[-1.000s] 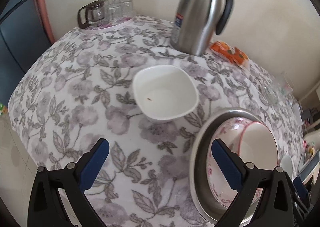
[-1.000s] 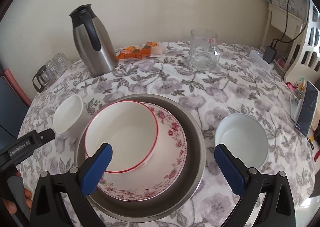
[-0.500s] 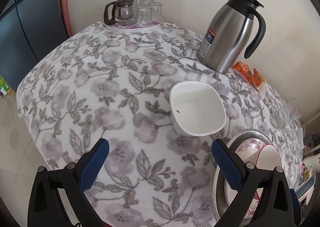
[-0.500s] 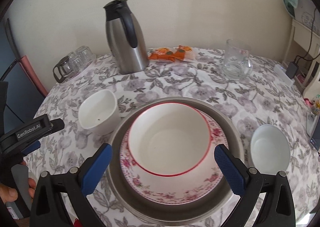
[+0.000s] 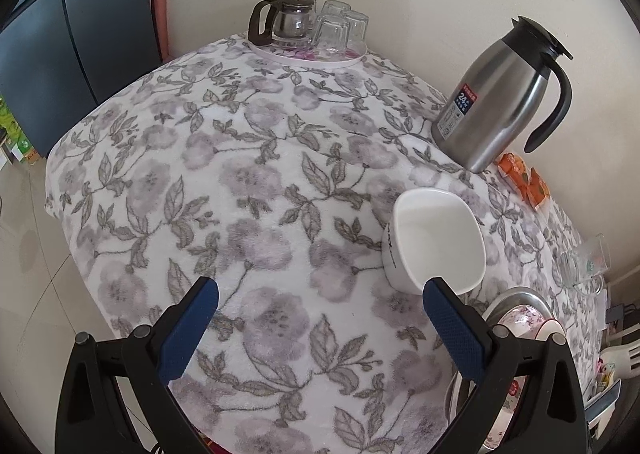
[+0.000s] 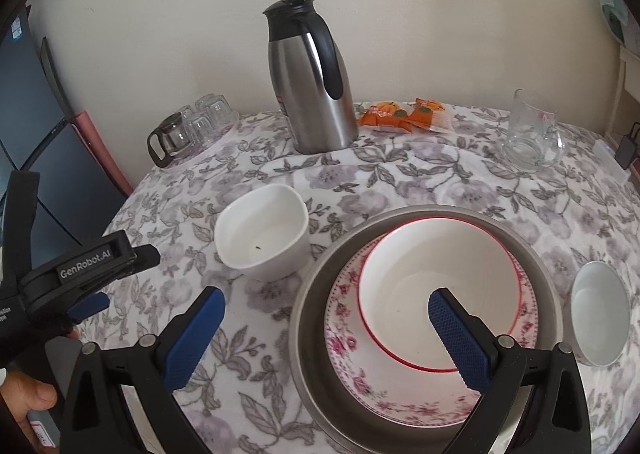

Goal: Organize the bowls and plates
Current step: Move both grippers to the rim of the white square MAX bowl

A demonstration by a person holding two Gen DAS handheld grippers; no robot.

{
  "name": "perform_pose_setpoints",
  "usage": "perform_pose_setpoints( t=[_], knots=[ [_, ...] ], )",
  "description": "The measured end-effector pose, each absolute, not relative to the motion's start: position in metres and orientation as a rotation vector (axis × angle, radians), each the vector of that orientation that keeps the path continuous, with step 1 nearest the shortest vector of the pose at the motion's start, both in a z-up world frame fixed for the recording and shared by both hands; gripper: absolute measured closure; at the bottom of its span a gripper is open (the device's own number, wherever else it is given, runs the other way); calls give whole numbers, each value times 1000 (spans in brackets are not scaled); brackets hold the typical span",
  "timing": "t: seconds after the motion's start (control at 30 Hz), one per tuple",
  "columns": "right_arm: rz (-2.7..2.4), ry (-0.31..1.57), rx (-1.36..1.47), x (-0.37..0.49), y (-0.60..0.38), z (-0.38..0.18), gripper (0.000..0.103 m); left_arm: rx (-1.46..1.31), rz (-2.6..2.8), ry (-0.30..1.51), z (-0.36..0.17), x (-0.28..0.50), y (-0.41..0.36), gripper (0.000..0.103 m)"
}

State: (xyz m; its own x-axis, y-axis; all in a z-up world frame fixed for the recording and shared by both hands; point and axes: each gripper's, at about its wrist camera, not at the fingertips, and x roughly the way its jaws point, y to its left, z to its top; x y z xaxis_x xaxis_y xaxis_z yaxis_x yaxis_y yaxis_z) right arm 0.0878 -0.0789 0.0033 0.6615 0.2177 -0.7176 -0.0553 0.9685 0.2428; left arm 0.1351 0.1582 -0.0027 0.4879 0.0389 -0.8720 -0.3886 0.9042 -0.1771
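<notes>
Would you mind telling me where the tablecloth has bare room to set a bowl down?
The widest bare stretch lies between the square white bowl, the glass tray and the near-left table edge. A smaller patch sits between the thermos, glass mug and metal basin. It is crowded around the basin, with the small white bowl beside it.

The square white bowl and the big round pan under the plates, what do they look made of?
Square white bowl: likely glazed ceramic, since it is opaque, glossy and thick-rimmed, though melamine is possible. Round pan: metal, probably stainless steel, with a dull brushed grey wall and soft reflections.
</notes>
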Motion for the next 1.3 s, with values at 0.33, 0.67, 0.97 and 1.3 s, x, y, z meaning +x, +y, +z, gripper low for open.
perform_pose_setpoints(
  t=[0.33, 0.67, 0.97, 1.3],
  knots=[
    [166, 814, 236, 101, -70, 5, 0, -428, 222, 1017, -8, 146, 168, 1],
    [176, 835, 226, 125, -64, 12, 0, -513, 174, 867, -6, 159, 179, 1],
    [156, 890, 274, 157, -57, 9, 0, -525, 148, 882, -23, 174, 189, 1],
    [112, 915, 226, 187, -50, 14, 20, -507, 116, 893, -30, 189, 184, 1]
  ],
)
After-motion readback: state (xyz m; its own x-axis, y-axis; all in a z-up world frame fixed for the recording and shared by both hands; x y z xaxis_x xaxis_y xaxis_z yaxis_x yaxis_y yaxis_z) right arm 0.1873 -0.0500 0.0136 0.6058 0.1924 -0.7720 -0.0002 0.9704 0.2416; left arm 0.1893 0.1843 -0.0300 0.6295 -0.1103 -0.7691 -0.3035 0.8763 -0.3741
